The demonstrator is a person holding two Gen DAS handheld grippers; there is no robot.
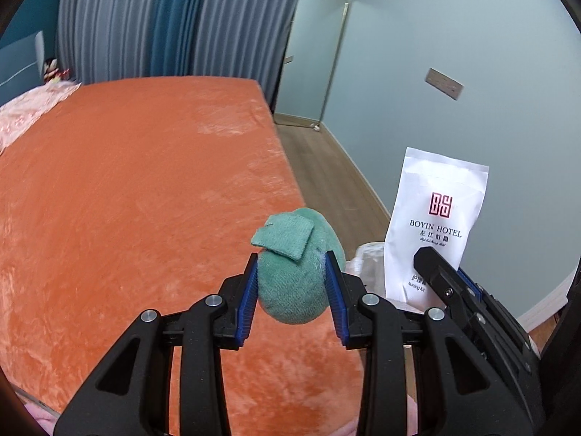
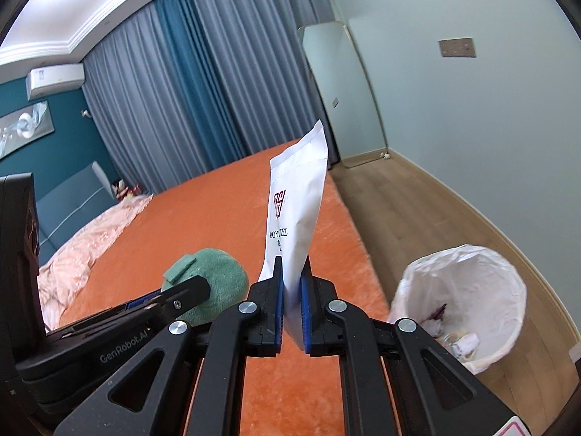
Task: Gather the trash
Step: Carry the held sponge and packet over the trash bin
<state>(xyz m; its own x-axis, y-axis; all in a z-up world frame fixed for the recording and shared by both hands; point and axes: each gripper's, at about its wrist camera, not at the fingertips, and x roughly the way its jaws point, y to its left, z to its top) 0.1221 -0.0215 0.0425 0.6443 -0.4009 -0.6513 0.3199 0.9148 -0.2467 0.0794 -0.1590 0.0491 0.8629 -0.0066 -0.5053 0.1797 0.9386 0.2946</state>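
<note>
While the left gripper point(image 1: 292, 283) clenches the green sock ball point(image 1: 296, 272) and the right gripper point(image 2: 292, 303) pinches the white hotel pouch point(image 2: 297, 214) above the orange bedspread point(image 1: 127, 200), both should swing right, releasing over the lined bin point(image 2: 461, 290) on the wooden floor point(image 2: 417, 200); curtains point(image 2: 189, 83) hang beyond.

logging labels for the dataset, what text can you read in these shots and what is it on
"BOYIN HOTEL", under a red logo: white packet in the right gripper.
"Nursing Kit": same packet, low, small.
Chinese and script lines on it: too small to read.
"GenRobot.AI": left gripper body.
Air conditioner label: blurred.
</note>
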